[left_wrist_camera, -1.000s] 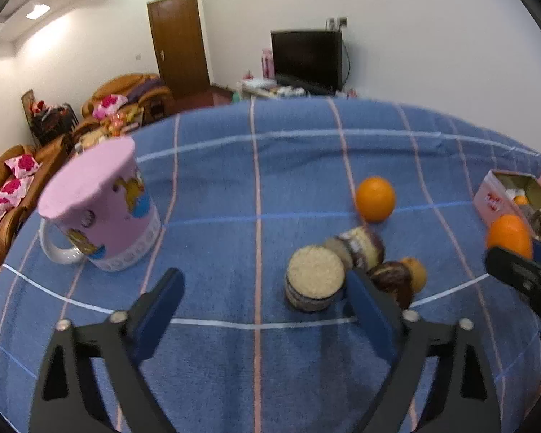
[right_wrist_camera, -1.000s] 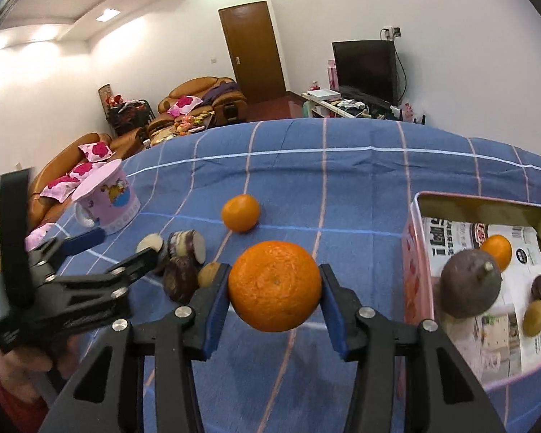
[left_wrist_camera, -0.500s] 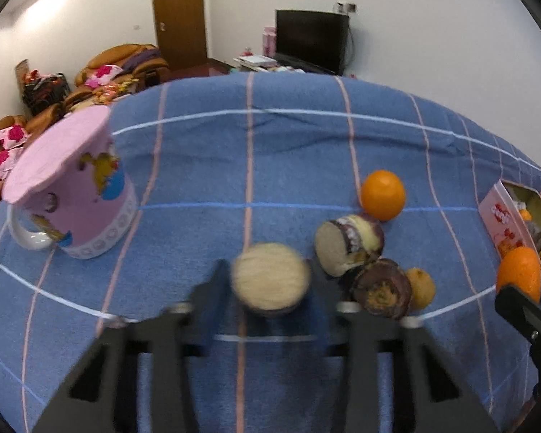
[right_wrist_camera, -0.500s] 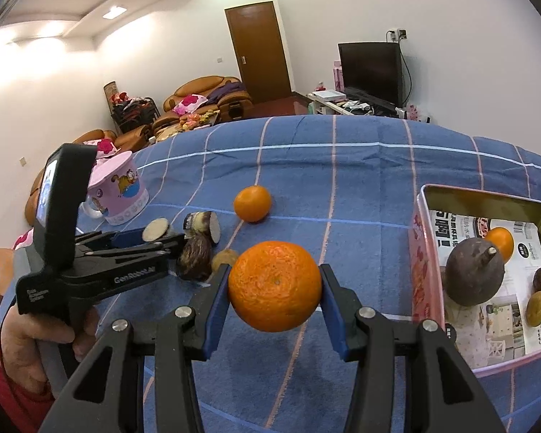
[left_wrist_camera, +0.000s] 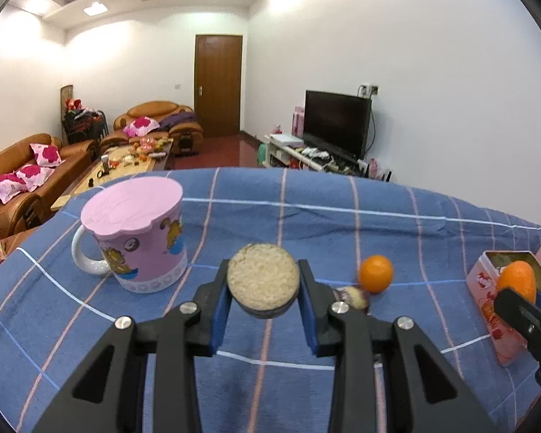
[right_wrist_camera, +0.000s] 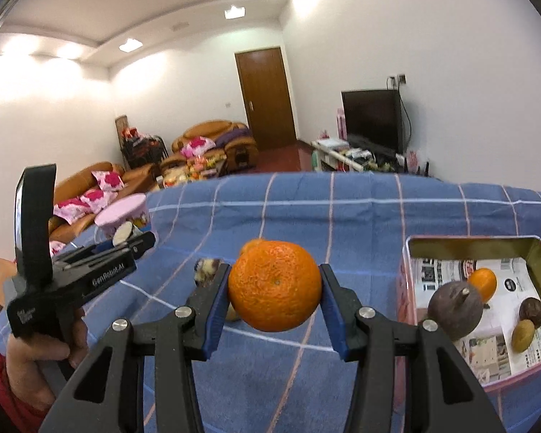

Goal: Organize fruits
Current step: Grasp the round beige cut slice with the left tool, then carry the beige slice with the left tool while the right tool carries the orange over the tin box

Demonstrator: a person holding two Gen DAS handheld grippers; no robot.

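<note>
My left gripper (left_wrist_camera: pixel 263 285) is shut on a halved dark-skinned fruit (left_wrist_camera: pixel 263 281), its pale cut face toward the camera, lifted above the blue checked cloth. In the right wrist view this left gripper (right_wrist_camera: pixel 126 241) sits at the left with the fruit half (right_wrist_camera: pixel 123 232) at its tip. My right gripper (right_wrist_camera: pixel 275 288) is shut on a large orange (right_wrist_camera: pixel 275 285), just left of the open tin box (right_wrist_camera: pixel 469 241). On the cloth lie a second orange (left_wrist_camera: pixel 375 273) and another cut half (left_wrist_camera: pixel 353 296), partly hidden by my finger.
A pink lidded mug (left_wrist_camera: pixel 137 238) stands at the left of the cloth. The tin holds a dark round fruit (right_wrist_camera: pixel 454 306), a small orange (right_wrist_camera: pixel 482 283) and two small brownish fruits. A person's hand (right_wrist_camera: pixel 36 346) grips the left tool. Sofas, a TV and a door lie beyond.
My left gripper closed on the fruit half and lifted it off the cloth, away from the other pieces. The right gripper kept the orange and tilted slightly upward.
</note>
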